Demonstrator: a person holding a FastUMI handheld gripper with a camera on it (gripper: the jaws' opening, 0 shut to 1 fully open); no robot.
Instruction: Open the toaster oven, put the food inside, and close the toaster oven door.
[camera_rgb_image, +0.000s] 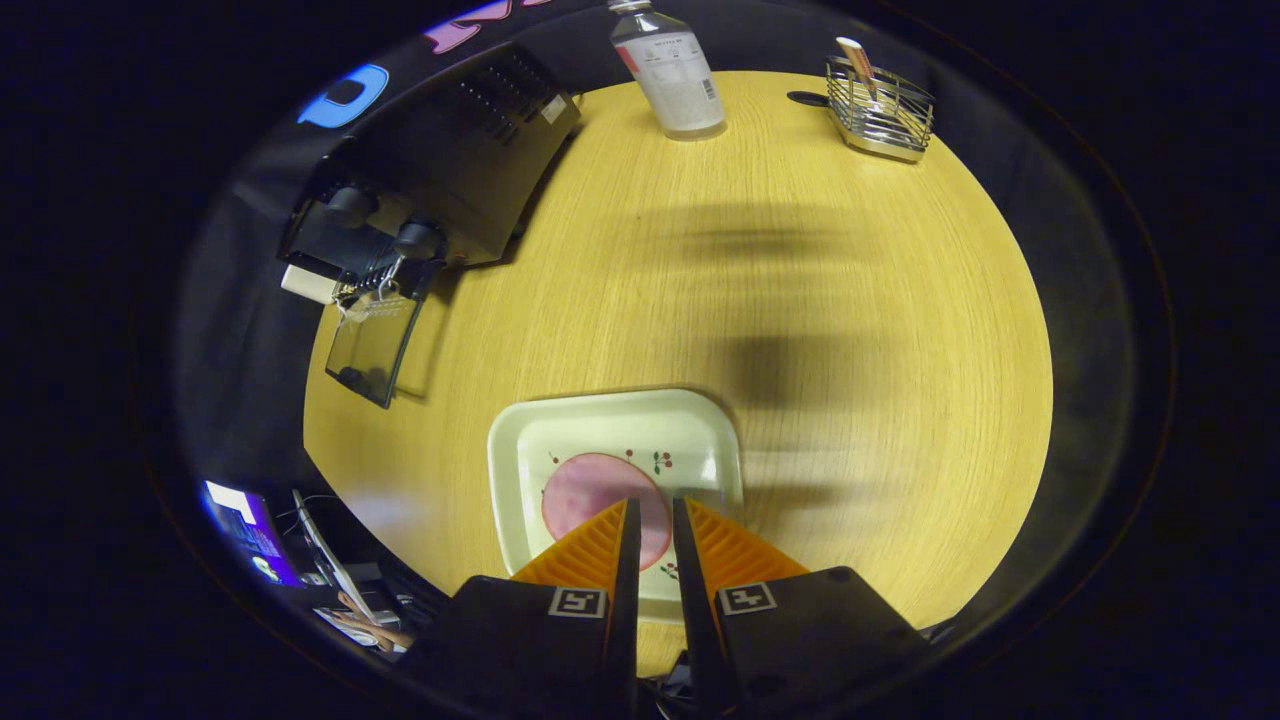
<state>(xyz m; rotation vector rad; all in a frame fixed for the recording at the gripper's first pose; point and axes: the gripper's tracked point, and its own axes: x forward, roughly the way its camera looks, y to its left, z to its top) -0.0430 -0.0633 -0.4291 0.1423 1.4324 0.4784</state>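
A pink round food slice lies on a cream square plate with small cherry prints, near the table's front edge. My gripper is over the slice's right part, and its fingers cover the slice's near side. The fingers stand almost together with only a thin gap, and nothing is visibly pinched between them. The black toaster oven sits far off to the left at the table's edge. Its glass door is dropped open toward me, and two knobs show on its front.
The round wooden table has a clear bottle at the back and a wire basket holding a utensil at the back right. Beyond the table's near-left edge are a lit screen and some cables.
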